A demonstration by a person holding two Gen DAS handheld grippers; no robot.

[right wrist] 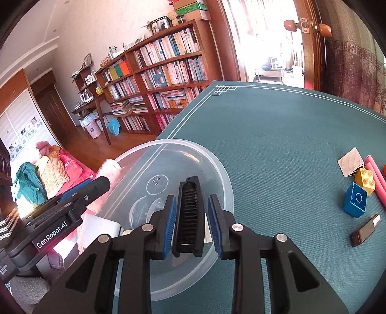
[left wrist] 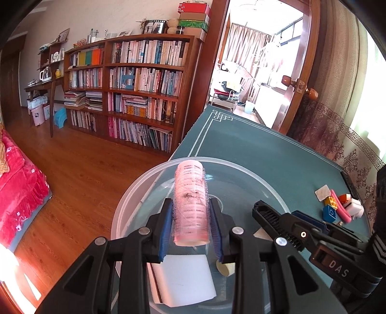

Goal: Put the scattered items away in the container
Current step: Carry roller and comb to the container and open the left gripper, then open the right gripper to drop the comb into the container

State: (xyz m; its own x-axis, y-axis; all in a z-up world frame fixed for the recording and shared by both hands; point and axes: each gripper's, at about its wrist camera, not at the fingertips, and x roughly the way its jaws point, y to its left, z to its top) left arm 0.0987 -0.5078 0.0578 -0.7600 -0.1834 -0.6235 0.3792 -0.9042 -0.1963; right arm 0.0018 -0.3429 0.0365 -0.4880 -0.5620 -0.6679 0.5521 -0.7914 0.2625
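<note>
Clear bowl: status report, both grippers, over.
Left gripper shut on pink hair roller, over clear bowl. Right gripper holds black comb there. Blocks remain on table. Nothing obstructing.

Wooden bookshelf (left wrist: 135, 89) along pale wall; glossy wood floor (left wrist: 79, 169); sunlit doorway (left wrist: 255, 62); pink bedding (left wrist: 17, 188)

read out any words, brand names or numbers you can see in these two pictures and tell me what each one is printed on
"DAS": white letters on the body of the right claw, seen from the left wrist.
"GenRobot.AI": white label on the body of the left claw, seen from the right wrist.
Rows of dark print on the pink hair roller: too blurred to read.
Book spines on the bookshelf and the boxes on top: too small to read.
</note>
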